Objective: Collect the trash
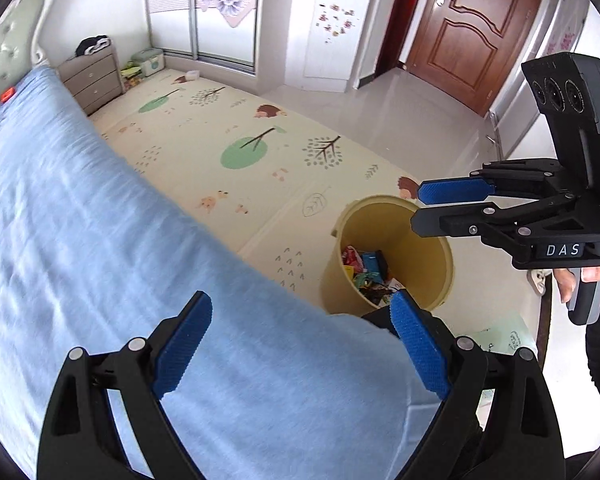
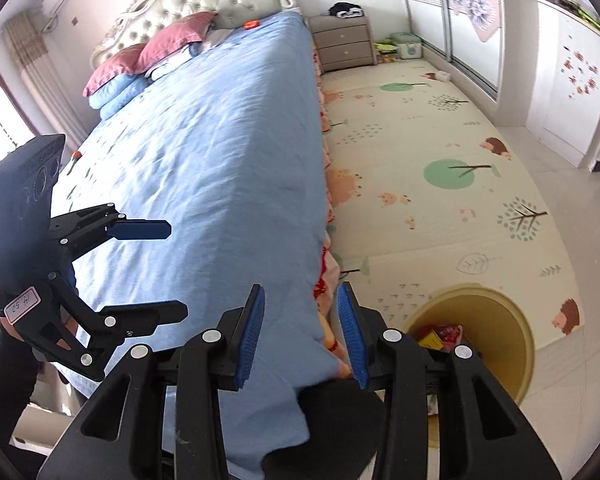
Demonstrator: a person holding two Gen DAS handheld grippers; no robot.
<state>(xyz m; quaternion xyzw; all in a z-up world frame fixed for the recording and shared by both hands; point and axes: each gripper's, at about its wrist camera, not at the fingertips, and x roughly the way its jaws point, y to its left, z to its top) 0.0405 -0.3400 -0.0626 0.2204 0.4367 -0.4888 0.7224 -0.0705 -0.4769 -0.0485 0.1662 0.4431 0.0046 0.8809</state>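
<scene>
A yellow bin (image 1: 412,248) stands on the play mat beside the bed's foot corner, with several colourful wrappers (image 1: 364,268) inside; it also shows in the right wrist view (image 2: 500,320). My left gripper (image 1: 300,320) is open and empty over the blue bedsheet (image 1: 100,240) near the corner. My right gripper (image 2: 302,320) is open and empty above the bed's corner; in the left wrist view it (image 1: 420,208) hovers over the bin's rim. A small red piece (image 2: 252,24) lies on the sheet near the headboard, and another red bit (image 2: 76,155) lies at the bed's left side.
Pillows (image 2: 148,52) lie at the headboard. A grey nightstand (image 2: 342,42) and a storage box (image 2: 408,46) stand at the far wall. A white cabinet (image 1: 328,28) and a brown door (image 1: 472,28) are beyond the patterned play mat (image 1: 228,136).
</scene>
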